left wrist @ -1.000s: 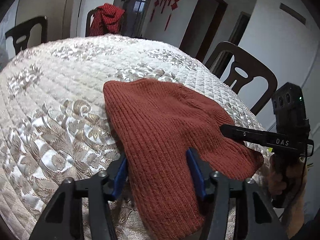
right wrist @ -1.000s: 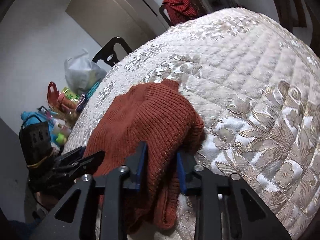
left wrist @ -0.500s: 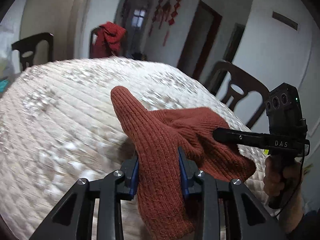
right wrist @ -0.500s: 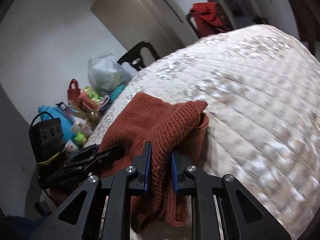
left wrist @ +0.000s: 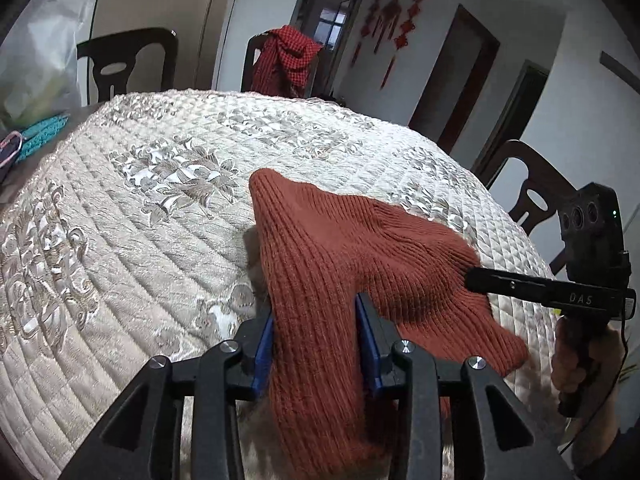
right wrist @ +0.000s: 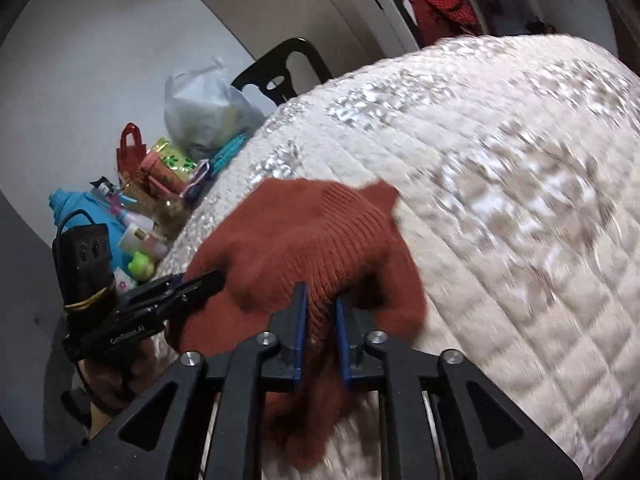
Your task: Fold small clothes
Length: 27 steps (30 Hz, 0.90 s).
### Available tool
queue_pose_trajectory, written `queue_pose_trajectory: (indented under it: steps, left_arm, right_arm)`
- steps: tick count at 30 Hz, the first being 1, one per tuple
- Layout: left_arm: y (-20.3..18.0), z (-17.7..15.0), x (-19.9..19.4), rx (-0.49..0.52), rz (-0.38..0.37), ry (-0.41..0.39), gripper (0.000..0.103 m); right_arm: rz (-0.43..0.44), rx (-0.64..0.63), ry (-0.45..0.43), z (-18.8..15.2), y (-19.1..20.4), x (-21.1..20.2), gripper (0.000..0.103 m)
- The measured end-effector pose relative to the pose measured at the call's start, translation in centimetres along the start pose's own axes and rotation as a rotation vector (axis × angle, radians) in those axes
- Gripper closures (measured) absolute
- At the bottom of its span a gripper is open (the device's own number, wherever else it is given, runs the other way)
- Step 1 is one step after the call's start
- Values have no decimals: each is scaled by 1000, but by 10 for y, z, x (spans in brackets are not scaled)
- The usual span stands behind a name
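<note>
A rust-red knitted garment (left wrist: 320, 248) lies bunched on the cream quilted tablecloth (left wrist: 140, 220), its near edge lifted. My left gripper (left wrist: 316, 340) has a thick fold of the knit pressed between its blue pads, and its jaws are opening slightly. In the right wrist view the same garment (right wrist: 312, 232) is pinched by my right gripper (right wrist: 320, 328), whose jaws are still closing on a narrow fold. Each gripper shows in the other's view: the right gripper (left wrist: 472, 276) at the garment's right end, the left gripper (right wrist: 208, 280) at its left end.
Dark wooden chairs (left wrist: 532, 184) ring the round table; one at the far side carries a red checked cloth (left wrist: 286, 56). Beside the table's left edge stand a plastic bag (right wrist: 204, 112), gift bags and bottles (right wrist: 132, 240). A hand (left wrist: 576, 356) holds the right gripper's handle.
Both grippers have shut on the garment's near edge and carried it across the table. The flat knit has gathered into a raised, bunched shape.
</note>
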<state>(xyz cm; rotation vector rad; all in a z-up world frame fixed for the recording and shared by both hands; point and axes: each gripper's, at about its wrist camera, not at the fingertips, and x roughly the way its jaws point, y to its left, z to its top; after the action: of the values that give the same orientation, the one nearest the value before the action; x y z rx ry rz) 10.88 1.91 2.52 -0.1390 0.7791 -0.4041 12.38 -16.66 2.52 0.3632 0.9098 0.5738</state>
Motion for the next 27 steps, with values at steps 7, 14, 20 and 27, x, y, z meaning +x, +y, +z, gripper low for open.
queue_pose_trajectory:
  steps: [7,14,20,27]
  left_arm:
    - [4,-9,-25,11,55,-49,62]
    - [-12,-27,-37,69,84,-70,62]
    - [-18,-37,-37,77,163,-56,62]
    - [-29,-52,-46,54,217,-74,60]
  right_arm:
    - [-27,-50,77,-33,9,-16,88]
    - [-56,-87,-48,-39,27,-38,88]
    - [-140,-232,15,-53,45,-19,88]
    - [-232,-275,4,-63,48,-22,88]
